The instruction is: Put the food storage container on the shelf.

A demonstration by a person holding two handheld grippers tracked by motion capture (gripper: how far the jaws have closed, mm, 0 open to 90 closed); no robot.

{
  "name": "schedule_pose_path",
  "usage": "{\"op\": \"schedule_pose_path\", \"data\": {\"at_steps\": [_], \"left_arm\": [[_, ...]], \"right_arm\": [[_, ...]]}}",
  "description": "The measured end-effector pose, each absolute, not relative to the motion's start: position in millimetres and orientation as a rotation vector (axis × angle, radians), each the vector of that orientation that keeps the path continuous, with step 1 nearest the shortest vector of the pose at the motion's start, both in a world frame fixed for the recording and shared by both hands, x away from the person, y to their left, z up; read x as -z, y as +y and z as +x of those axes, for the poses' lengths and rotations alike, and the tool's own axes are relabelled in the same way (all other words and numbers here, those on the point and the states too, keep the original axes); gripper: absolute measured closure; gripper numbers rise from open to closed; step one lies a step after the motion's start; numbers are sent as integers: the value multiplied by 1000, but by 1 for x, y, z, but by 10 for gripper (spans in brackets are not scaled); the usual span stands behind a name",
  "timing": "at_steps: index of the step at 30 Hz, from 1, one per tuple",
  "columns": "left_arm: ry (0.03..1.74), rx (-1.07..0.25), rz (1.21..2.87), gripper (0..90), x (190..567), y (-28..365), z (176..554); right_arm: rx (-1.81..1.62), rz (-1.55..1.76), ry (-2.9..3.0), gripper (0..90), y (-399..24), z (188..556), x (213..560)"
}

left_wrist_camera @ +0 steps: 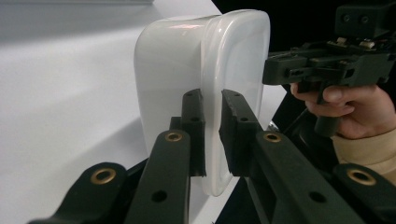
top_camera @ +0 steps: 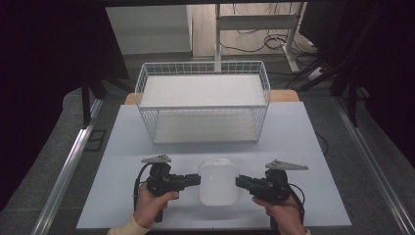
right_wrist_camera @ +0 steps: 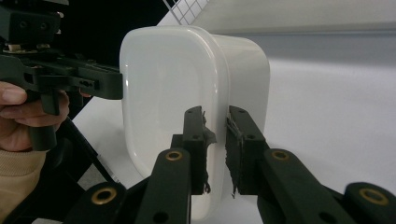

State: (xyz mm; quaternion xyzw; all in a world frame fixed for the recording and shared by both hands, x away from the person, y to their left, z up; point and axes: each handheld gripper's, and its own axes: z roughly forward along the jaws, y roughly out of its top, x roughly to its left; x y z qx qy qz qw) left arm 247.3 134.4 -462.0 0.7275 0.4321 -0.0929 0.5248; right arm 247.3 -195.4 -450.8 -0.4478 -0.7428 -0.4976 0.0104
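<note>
Container (top_camera: 219,181), white plastic, sits lower centre on the bench (top_camera: 122,147). Left tool (top_camera: 195,179) and right tool (top_camera: 240,182) each clamp its rim. Probably light, stiff, slippery; opposite rims suit gripping.

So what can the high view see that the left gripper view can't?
High view alone: the wire basket behind the box, the whole table, and both hands side by side.

Left gripper view alone: up close, the left gripper has its jaws clamped on the box's rim.

Both: the white box with its lid, and the right gripper at the box's other side.
</note>
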Motion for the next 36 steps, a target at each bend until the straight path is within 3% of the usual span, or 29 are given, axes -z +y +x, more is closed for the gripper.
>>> {"op": "schedule_pose_path", "data": {"at_steps": [36], "left_arm": [[954, 57, 1708, 804, 378, 153, 301]], "right_arm": [[1699, -1287, -2405, 788, -176, 308, 366]]}}
